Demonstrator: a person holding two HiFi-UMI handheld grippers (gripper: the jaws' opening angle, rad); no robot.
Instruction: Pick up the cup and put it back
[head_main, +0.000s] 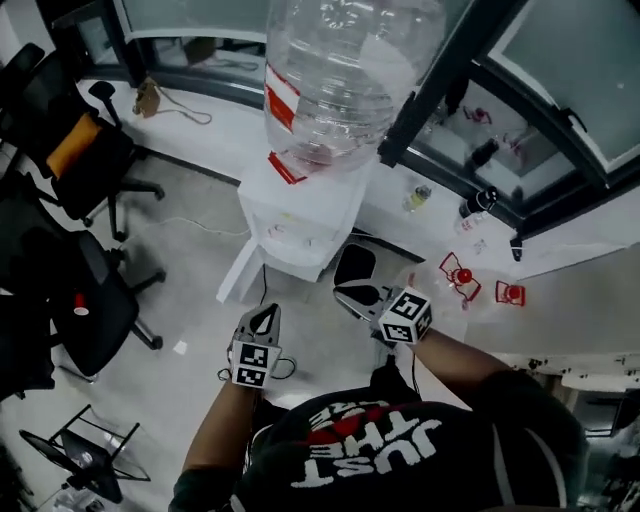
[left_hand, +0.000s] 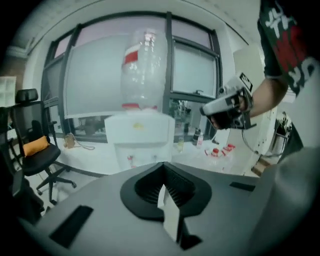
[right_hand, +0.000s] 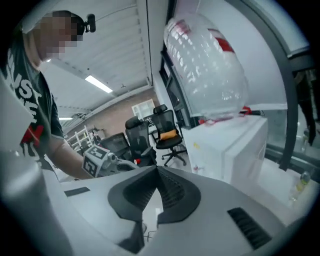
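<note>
Head view, far left: a black office chair with an orange cushion (head_main: 78, 143) stands in the upper left corner. A second black office chair (head_main: 92, 300) stands below it on the pale floor.

Lower centre-left, the left gripper (head_main: 267, 312) points up the frame toward the white water dispenser (head_main: 300, 215). Its marker cube (head_main: 250, 364) is nearer the camera. In the left gripper view its two jaws are pressed together tip to tip, with nothing between them. The dispenser stands straight ahead of them, well apart.

At top centre, a clear inverted water bottle with a red label (head_main: 340, 80) sits on the dispenser and fills the upper middle of the frame.

Just right of the dispenser's base lies a dark open-topped container (head_main: 354, 266). Whether this is the cup cannot be told, and no view shows a cup clearly enough to place it.

The right gripper (head_main: 342, 291) is just below that container, angled toward the upper left. The head view does not show whether the two touch. In the right gripper view its jaws also meet at the tips and pinch nothing. Only floor shows through the gap behind the tips, and the dispenser stands to the right of them.

Further right, on the white window ledge (head_main: 560, 300), are a small pale bottle (head_main: 417, 197), a dark bottle (head_main: 471, 205) and two red objects (head_main: 461, 277) too small to identify.

At bottom right is the person's black T-shirt with white and red print (head_main: 385, 445).
</note>
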